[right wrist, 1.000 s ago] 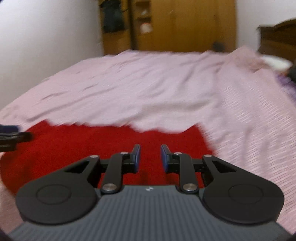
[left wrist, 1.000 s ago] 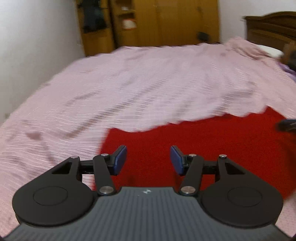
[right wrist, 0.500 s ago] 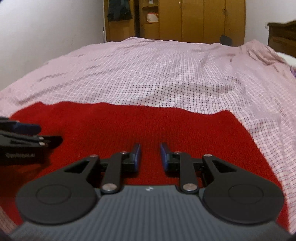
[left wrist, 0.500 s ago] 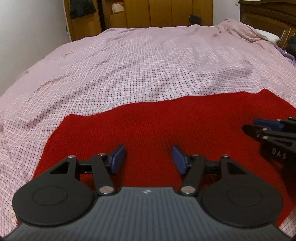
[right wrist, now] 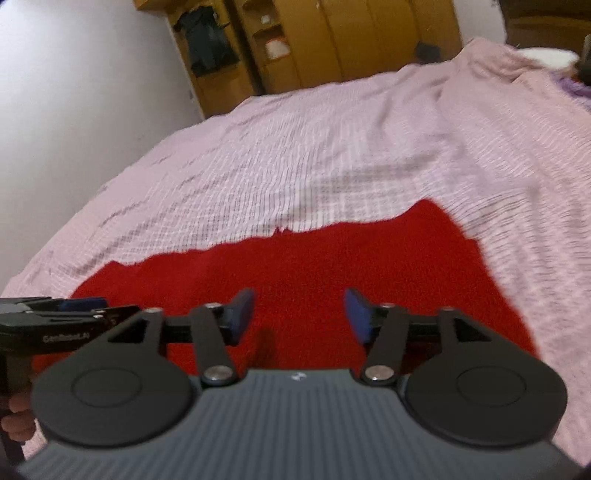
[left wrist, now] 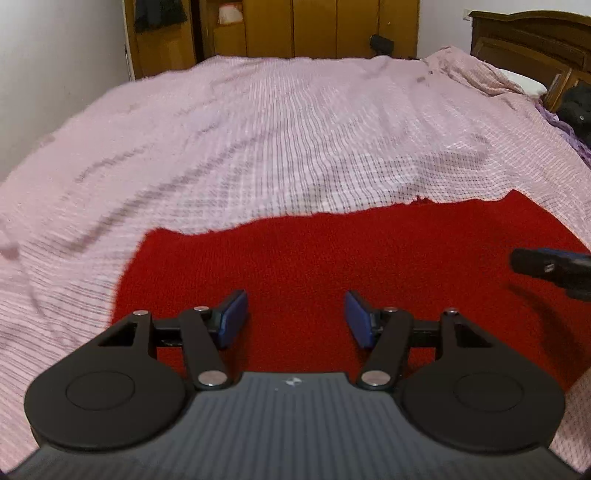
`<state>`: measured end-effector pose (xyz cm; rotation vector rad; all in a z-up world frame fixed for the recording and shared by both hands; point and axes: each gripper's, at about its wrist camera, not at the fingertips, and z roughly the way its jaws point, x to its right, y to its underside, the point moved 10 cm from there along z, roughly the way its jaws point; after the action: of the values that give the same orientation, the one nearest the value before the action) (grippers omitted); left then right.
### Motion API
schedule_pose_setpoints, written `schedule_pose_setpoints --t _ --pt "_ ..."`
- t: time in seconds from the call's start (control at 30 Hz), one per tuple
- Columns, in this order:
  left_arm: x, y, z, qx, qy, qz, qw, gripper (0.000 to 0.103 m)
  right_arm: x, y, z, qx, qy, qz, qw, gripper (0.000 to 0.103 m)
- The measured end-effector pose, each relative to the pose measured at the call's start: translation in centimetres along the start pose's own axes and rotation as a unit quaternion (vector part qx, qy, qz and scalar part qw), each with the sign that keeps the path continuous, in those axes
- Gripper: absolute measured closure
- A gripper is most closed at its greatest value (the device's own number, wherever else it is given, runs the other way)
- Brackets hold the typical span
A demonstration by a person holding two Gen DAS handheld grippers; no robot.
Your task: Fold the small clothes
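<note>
Your left gripper (left wrist: 295, 319) has its jaws parted with nothing but air between the blue pads (left wrist: 232, 319), and they have just been easing wider; below them lies the red knit garment (left wrist: 332, 258), not gripped. Your right gripper (right wrist: 300, 317) has its jaws released too, having just sprung open, with no cloth caught between them and the same red knit under the gap. In the left wrist view the tip of your right gripper pokes in at the right edge, over the garment; in the right wrist view your left gripper shows at the left edge, and fingers of your hand (right wrist: 16, 417) peek out beneath it. The garment lies spread flat on the bed (left wrist: 258, 129), near the edge closest to you, its far edge a ragged line against the pink checked bedspread. Beyond that the bedspread runs wrinkled to the far side, where a wooden wardrobe (left wrist: 314, 26) stands against the wall, a dark wooden headboard (left wrist: 528, 33) sits to the right, and a white wall (right wrist: 74, 92) closes the left. The right wrist view is tilted and blurred.
</note>
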<state>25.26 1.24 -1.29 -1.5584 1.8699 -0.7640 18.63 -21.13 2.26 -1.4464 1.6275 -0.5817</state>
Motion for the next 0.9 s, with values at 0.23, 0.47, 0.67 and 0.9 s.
schedule_pose_setpoints --t 0.23,0.47,0.67,0.9 --pt "-0.4 0.7 -5.0 0.005 -0.003 -0.002 1.0000 0.037 0.0 0.6 -5.6 0.030 0.004 0.029 0.999 0.031" --pt "-1.0 3.3 -8.3 -0.022 -0.008 -0.034 0.9991 0.037 2.1 2.8 -8.5 0.024 0.025 0.111 0.993 0.031" --pt "-1.7 6.6 -10.2 -0.033 -0.022 -0.041 0.9984 0.036 3.4 5.5 -10.0 0.018 0.037 0.131 0.990 0.031" --pt "-2.8 9.5 -11.1 -0.051 -0.025 -0.073 0.9958 0.036 4.9 7.8 -10.6 0.014 0.055 0.188 0.980 0.029"
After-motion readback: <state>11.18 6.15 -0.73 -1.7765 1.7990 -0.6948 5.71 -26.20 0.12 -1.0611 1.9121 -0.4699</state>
